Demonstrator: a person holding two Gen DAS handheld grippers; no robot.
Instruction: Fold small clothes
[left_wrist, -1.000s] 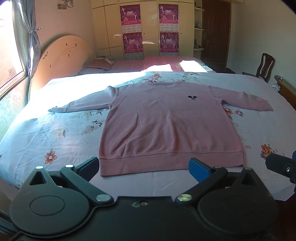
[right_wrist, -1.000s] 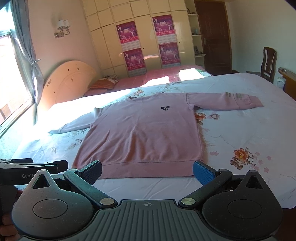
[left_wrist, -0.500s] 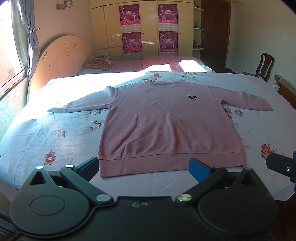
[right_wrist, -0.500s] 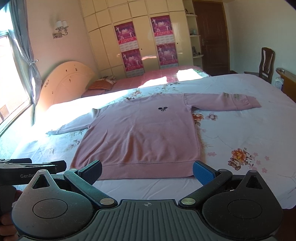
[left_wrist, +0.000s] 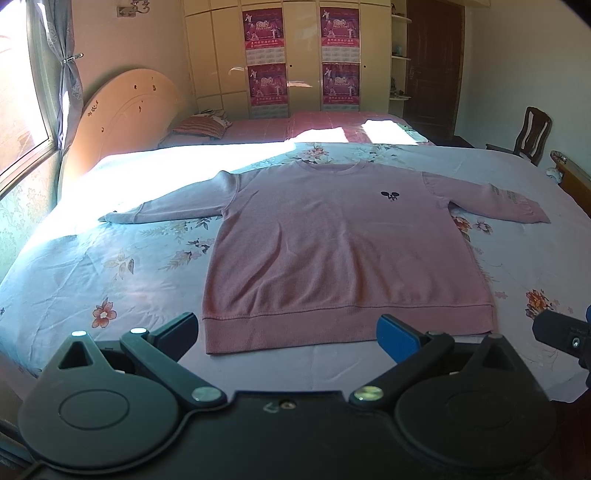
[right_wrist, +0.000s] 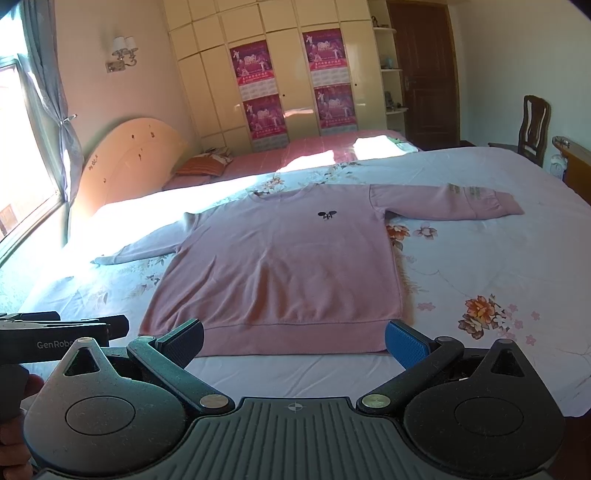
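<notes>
Left wrist view: left gripper (left_wrist: 288, 332) hung with jaws spread wide, holding nothing, just short of the hem of a pink long-sleeved knit sweatshirt (left_wrist: 340, 251). Sweatshirt lay flat, front up, sleeves out, on a pale floral bedsheet (left_wrist: 110, 266). Right wrist view: right gripper (right_wrist: 293, 338) also released and empty, near the same sweatshirt (right_wrist: 280, 266) hem. Wooden chair (right_wrist: 533, 125) stood far right.

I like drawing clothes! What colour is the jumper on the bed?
The jumper is pink with a small dark logo on the chest; the left wrist view shows it best.
</notes>
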